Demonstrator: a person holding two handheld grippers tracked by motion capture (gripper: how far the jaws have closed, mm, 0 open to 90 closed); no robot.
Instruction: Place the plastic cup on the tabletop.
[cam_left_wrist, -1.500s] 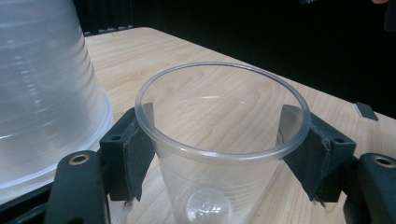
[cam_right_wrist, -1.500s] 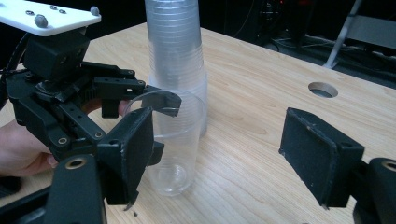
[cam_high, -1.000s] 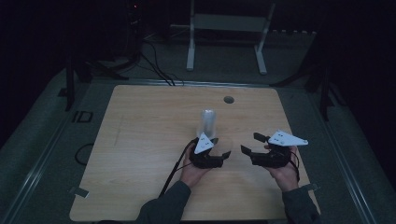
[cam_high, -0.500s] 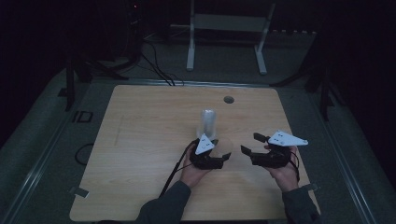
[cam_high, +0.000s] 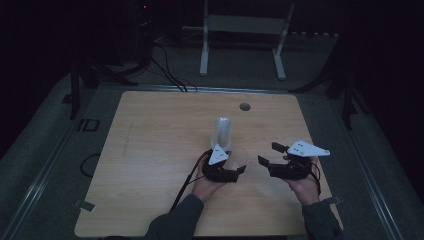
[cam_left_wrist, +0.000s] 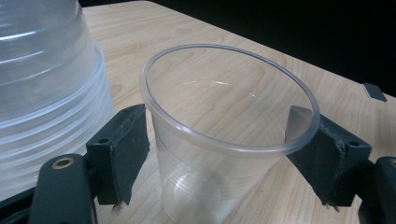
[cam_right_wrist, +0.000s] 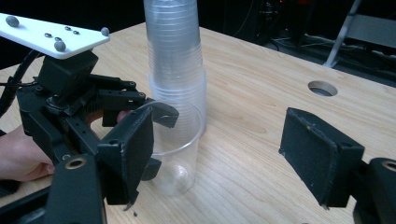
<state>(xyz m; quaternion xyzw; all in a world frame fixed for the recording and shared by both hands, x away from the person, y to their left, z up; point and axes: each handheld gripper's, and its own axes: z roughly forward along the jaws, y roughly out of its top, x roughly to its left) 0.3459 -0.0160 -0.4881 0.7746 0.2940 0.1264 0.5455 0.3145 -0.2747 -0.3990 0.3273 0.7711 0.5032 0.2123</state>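
Dim lab/test room: bare wood table (cam_high: 150, 150), floor cables (cam_high: 165, 75), metal stand (cam_high: 245, 30).

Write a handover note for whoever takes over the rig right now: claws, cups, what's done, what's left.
Left claw: jaws have just been opening; the single cup stands upright on the table between them, pads close on each side, no longer squeezing.
Right claw: open, empty, apart from the cup.
Stack of cups: upside down, right behind the single cup.
Done: one cup set apart, mouth up.
Left: probably back the left claw off, then take the next cup.
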